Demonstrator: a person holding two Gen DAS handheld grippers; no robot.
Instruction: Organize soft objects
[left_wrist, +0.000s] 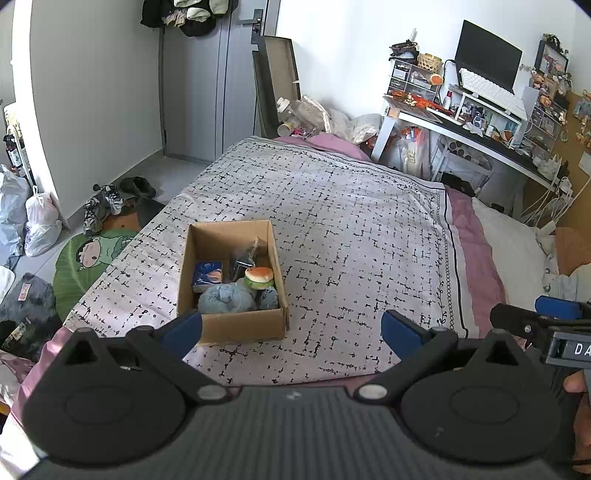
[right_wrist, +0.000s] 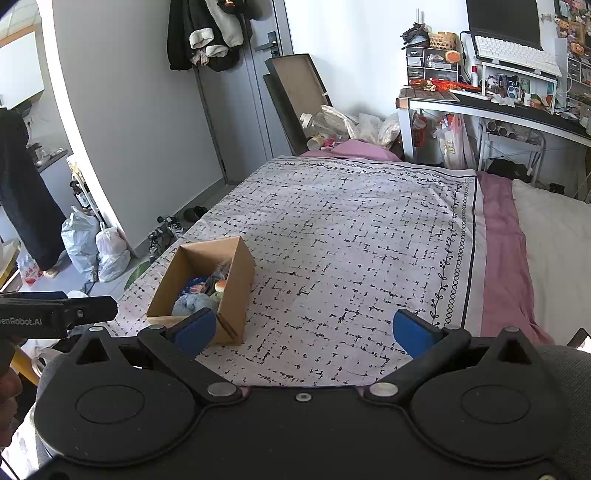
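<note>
A cardboard box (left_wrist: 236, 326) stands open on the patterned bedspread (left_wrist: 351, 221), near its left front part. Inside lie a blue-grey yarn ball (left_wrist: 225, 299), a soft burger toy (left_wrist: 259, 277), a blue packet (left_wrist: 207, 275) and a dark wrapped item (left_wrist: 243, 256). My left gripper (left_wrist: 291, 330) is open and empty, its left fingertip just in front of the box. In the right wrist view the same box (right_wrist: 232, 295) sits left of centre. My right gripper (right_wrist: 304, 332) is open with nothing in it, above the bedspread (right_wrist: 351, 240).
Pink sheet and white pillow (right_wrist: 554, 236) lie at the bed's right. A cluttered desk (left_wrist: 480, 125) stands beyond. Shoes (left_wrist: 107, 203), plastic bags (left_wrist: 40, 221) and a round mat (left_wrist: 88, 258) cover the floor on the left. A leaning board (left_wrist: 277, 81) stands by the door.
</note>
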